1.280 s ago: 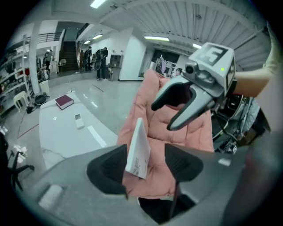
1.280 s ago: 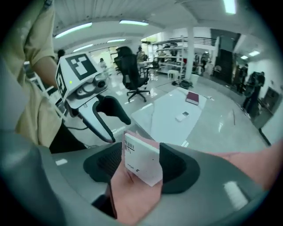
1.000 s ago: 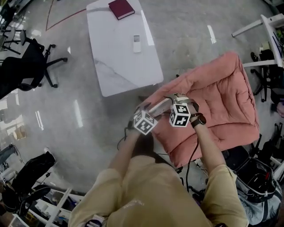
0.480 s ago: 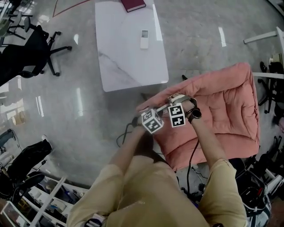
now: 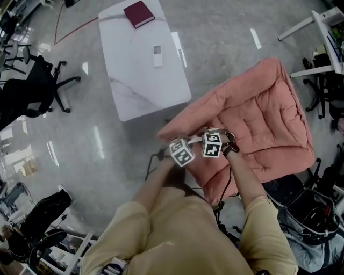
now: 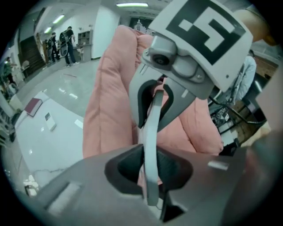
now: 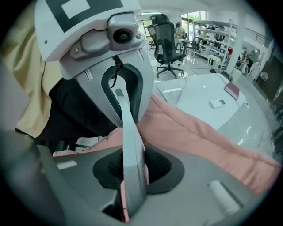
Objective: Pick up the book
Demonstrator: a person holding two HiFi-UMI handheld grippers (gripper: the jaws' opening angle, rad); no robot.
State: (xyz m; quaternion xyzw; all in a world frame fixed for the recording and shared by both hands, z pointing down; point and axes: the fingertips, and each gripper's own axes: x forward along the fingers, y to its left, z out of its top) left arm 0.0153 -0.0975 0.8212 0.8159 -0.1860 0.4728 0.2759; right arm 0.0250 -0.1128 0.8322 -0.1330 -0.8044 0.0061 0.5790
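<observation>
Lying flat at the far edge of the white worktop, the maroon book is found well apart from both grippers. A pale remote is set between it and the near edge.

The left gripper and the right gripper are held side by side over the near corner of a pink cushion. The jaws of each have just been closing and are now drawn almost together, with nothing seen to be held.

Trouble is judged most likely at the grasp. If the jaws are not reopened, the cover would only be prodded. A flat book on so smooth a top could be pushed along it and off the far edge. The remote could be knocked on the way in.

The layout is given only by the head view: book, remote, worktop edges and the stretch of floor to be crossed. The jaws are not shown there. Their near-closed state is shown only in the two gripper views, where each gripper is also seen close in front of the other.
</observation>
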